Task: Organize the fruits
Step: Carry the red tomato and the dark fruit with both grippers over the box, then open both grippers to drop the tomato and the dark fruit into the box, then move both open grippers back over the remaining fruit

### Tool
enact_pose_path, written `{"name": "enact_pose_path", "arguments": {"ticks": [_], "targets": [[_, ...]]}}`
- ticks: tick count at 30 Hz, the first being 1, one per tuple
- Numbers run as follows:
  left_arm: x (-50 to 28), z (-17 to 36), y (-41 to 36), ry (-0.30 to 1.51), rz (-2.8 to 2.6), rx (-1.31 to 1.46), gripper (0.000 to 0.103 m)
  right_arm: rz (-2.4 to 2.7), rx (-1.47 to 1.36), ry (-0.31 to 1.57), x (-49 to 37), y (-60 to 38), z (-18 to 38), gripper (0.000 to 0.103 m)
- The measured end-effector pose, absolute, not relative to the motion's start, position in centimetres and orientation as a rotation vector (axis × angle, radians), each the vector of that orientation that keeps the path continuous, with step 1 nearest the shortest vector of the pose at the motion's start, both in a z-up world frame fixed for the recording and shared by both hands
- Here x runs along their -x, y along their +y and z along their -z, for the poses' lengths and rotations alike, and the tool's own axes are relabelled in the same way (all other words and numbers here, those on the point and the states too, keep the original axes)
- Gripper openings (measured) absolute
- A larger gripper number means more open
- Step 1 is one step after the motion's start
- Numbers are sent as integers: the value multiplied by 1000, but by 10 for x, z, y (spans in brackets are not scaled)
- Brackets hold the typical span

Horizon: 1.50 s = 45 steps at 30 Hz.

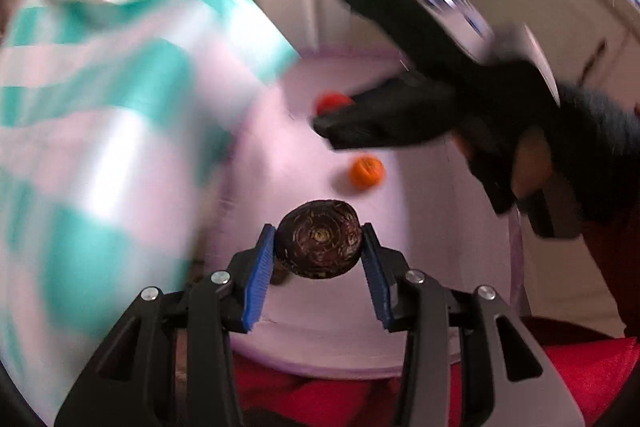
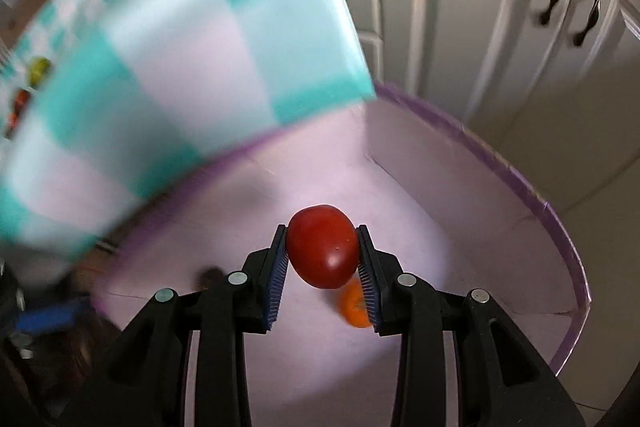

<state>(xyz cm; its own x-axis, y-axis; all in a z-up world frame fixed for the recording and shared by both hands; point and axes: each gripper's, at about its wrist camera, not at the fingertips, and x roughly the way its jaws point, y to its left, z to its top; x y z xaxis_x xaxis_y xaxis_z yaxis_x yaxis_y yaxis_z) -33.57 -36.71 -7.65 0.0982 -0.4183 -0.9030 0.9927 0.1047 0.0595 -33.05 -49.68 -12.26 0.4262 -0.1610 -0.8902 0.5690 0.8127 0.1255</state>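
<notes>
Left claw (image 1: 319,245): dark fruit (image 1: 319,239); right: tomato (image 2: 322,247).

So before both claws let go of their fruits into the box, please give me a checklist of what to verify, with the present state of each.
1. Left claw holds the dark brown fruit between both pads: ok.
2. Right claw holds the red fruit firmly: ok.
3. Both fruits are over the pale purple box: ok.
4. Landing spot under the red fruit is free: not ok, the orange fruit lies just below it.
5. The checked bag stays out of the way: cannot tell, it is blurred and close.
6. Height above the box floor: cannot tell.
</notes>
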Motion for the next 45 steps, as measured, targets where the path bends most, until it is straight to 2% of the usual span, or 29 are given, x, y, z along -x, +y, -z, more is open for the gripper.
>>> {"name": "enact_pose_path", "arguments": {"ticks": [8, 14, 15, 17, 18, 19, 21, 23, 28, 31, 32, 37, 40, 43, 45], "targets": [[339, 157, -404, 1108, 1263, -1050, 43, 500, -497, 1189, 301, -518, 184, 34], [333, 179, -405, 1172, 1240, -1074, 44, 518, -505, 1232, 298, -521, 205, 35], [333, 179, -405, 1174, 1242, -1073, 45, 516, -515, 1229, 299, -521, 206, 35], [332, 177, -404, 1165, 1251, -1058, 63, 521, -521, 1229, 301, -522, 207, 36], [332, 175, -403, 1153, 1255, -1045, 67, 528, -529, 1223, 303, -523, 207, 43], [331, 172, -402, 1138, 1260, -1032, 72, 537, -540, 1214, 305, -524, 205, 55], [330, 162, -398, 1094, 1265, -1003, 77, 545, -575, 1182, 311, -527, 197, 61], [334, 147, -394, 1024, 1269, -970, 78, 553, -587, 1153, 315, -529, 187, 61], [338, 86, -361, 762, 1280, -798, 82, 586, -595, 1050, 335, -529, 144, 70], [325, 47, -337, 646, 1266, -668, 94, 590, -546, 1023, 341, -519, 113, 74], [316, 33, -323, 610, 1243, -610, 95, 589, -532, 1017, 341, -518, 106, 75], [256, -19, -257, 569, 1071, -359, 99, 573, -417, 910, 325, -480, 45, 84], [213, -45, -200, 549, 920, -238, 101, 560, -349, 767, 317, -452, -5, 87], [179, -68, -148, 538, 759, -147, 101, 477, -325, 628, 301, -416, -39, 87], [150, -74, -112, 559, 648, -85, 101, 401, -307, 613, 282, -389, -49, 88]]}}
